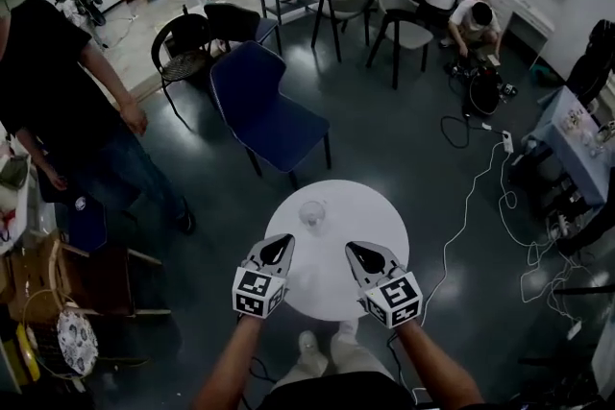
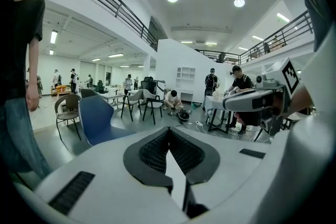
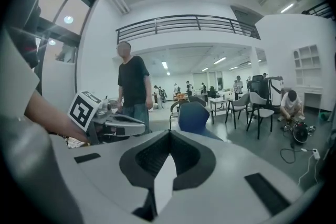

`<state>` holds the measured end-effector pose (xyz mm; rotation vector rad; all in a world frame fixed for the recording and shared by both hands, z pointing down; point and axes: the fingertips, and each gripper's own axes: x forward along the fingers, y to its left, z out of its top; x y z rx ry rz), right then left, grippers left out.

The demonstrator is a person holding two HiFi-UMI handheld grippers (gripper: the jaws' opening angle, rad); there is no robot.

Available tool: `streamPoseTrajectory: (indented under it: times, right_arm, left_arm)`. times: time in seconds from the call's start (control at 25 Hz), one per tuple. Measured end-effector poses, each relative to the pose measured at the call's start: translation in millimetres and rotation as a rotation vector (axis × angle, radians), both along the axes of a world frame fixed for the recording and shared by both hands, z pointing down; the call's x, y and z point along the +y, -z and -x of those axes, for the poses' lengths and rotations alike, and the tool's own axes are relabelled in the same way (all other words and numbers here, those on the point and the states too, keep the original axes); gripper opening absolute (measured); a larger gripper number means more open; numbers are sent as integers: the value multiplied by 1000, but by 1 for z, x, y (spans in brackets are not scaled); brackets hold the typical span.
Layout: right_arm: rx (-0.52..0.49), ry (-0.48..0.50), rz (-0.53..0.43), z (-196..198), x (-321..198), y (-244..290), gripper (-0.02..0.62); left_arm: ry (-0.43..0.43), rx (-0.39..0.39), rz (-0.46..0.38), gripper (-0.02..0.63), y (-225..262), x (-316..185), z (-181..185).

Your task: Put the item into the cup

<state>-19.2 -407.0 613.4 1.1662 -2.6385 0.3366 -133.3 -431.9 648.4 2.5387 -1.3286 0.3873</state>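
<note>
A clear glass cup [image 1: 312,214] stands on the round white table [image 1: 370,206], toward its far left side. I cannot make out any item in or beside it. My left gripper [image 1: 281,245] hovers just on the near side of the cup, jaws shut with nothing between them. The right gripper [image 1: 355,249] is level with it, to the cup's near right, also shut and empty. In the left gripper view my closed jaws [image 2: 168,129] point out into the room and the right gripper [image 2: 255,100] shows at the right. The right gripper view shows its own closed jaws [image 3: 169,134] and the left gripper [image 3: 116,125].
A blue chair [image 1: 264,110] stands just beyond the table. A person in black [image 1: 58,101] stands at the left, near a wooden chair [image 1: 58,288]. White cables [image 1: 471,202] trail over the floor to the right. More chairs and tables fill the back.
</note>
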Motion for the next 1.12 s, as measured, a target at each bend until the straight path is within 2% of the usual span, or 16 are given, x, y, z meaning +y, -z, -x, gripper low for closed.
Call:
streamPoseTrajectory:
  times: [0.56, 0.84, 1.12]
  right_arm:
    - [-14, -18, -117, 40, 58, 74, 9]
    - [-25, -29, -165, 71, 88, 99, 9]
    - [-28, -21, -193, 82, 107, 110, 9]
  left_arm:
    - [-5, 87, -119, 17, 89, 91, 36]
    - [-4, 129, -163, 17, 113, 132, 68]
    - [-7, 144, -202, 17, 127, 153, 74]
